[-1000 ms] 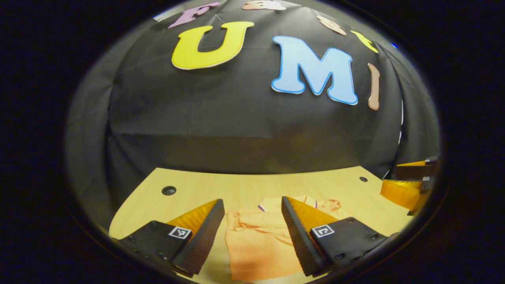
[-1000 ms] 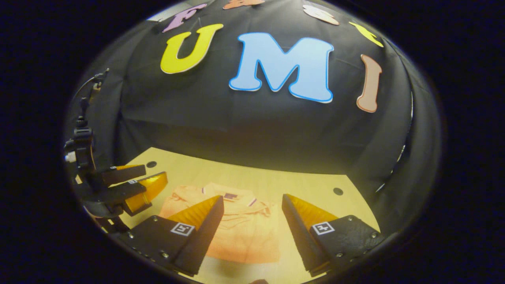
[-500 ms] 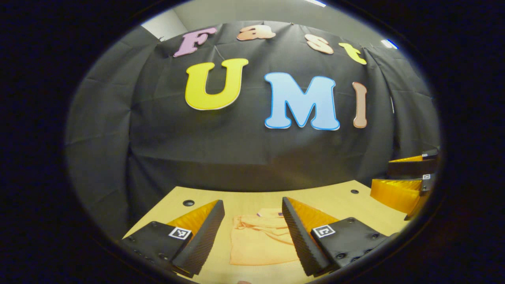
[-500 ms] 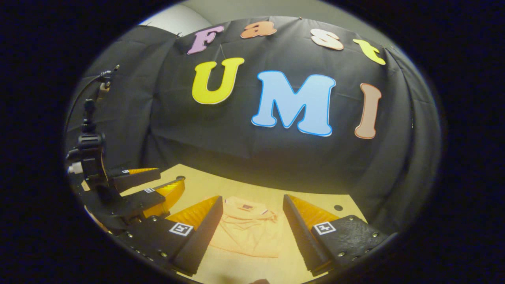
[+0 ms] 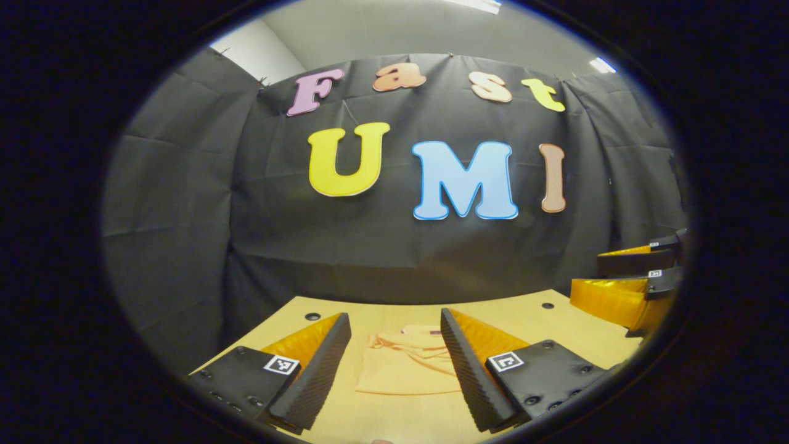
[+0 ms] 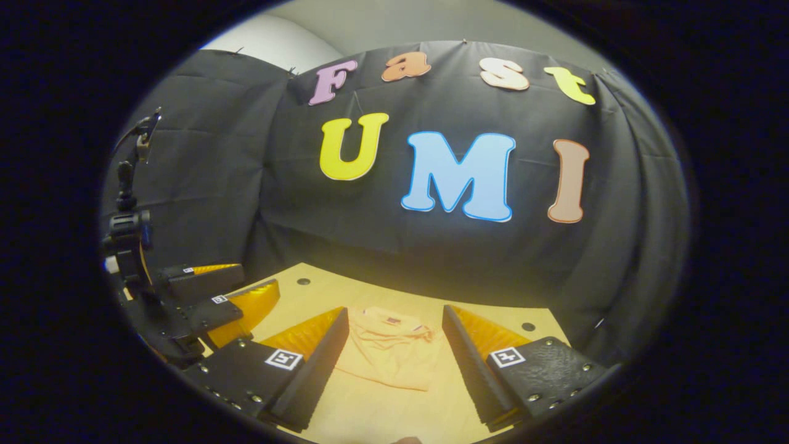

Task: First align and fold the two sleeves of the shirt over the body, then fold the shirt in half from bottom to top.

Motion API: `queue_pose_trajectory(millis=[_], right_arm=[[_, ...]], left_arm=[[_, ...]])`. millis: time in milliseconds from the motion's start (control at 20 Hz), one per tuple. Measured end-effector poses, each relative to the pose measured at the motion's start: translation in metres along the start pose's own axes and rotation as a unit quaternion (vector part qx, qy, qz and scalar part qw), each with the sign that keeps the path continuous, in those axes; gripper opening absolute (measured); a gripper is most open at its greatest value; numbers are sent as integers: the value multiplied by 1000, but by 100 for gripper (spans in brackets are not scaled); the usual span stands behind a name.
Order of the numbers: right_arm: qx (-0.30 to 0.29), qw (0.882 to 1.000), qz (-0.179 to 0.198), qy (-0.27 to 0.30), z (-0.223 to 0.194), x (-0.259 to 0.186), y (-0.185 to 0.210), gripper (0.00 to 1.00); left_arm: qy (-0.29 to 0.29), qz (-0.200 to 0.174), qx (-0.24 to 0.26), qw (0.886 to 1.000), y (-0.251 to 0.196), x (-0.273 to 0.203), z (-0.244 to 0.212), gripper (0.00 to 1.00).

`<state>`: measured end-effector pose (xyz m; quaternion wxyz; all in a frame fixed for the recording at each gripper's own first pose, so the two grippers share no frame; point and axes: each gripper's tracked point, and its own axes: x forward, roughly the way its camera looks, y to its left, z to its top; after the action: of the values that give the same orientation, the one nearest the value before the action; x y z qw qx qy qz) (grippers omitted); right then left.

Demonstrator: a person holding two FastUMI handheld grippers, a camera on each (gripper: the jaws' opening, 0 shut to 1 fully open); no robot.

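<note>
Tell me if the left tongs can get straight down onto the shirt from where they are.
Probably yes. The left tongs hang open above the table, the shirt lies flat ahead between their fingers, and nothing lies between them.

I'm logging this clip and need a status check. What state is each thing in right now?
shirt: folded into a compact block, lying flat on the table, collar at the far end, nothing touching it.
left gripper: open, held above the table, holding nothing.
right gripper: open, held above the table, holding nothing.
table: bears the shirt.
</note>
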<state>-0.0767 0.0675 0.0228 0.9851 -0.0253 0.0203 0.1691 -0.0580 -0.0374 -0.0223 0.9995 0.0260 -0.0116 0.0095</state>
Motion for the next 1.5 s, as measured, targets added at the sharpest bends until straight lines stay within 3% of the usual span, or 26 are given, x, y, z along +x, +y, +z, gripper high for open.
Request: queue_pose_trajectory(millis=[400, 750, 1500], right_arm=[[-3, 999, -35, -28, 16, -32, -24, 95], [-16, 997, -50, -48, 32, -35, -7, 95], [2, 996, -81, -43, 28, -52, 11, 95]], left_arm=[[-21, 2, -8, 1000, -10, -32, 21, 94], [-40, 7, 0, 999, 14, -46, 35, 94], [-45, -26, 3, 999, 33, -48, 33, 94]])
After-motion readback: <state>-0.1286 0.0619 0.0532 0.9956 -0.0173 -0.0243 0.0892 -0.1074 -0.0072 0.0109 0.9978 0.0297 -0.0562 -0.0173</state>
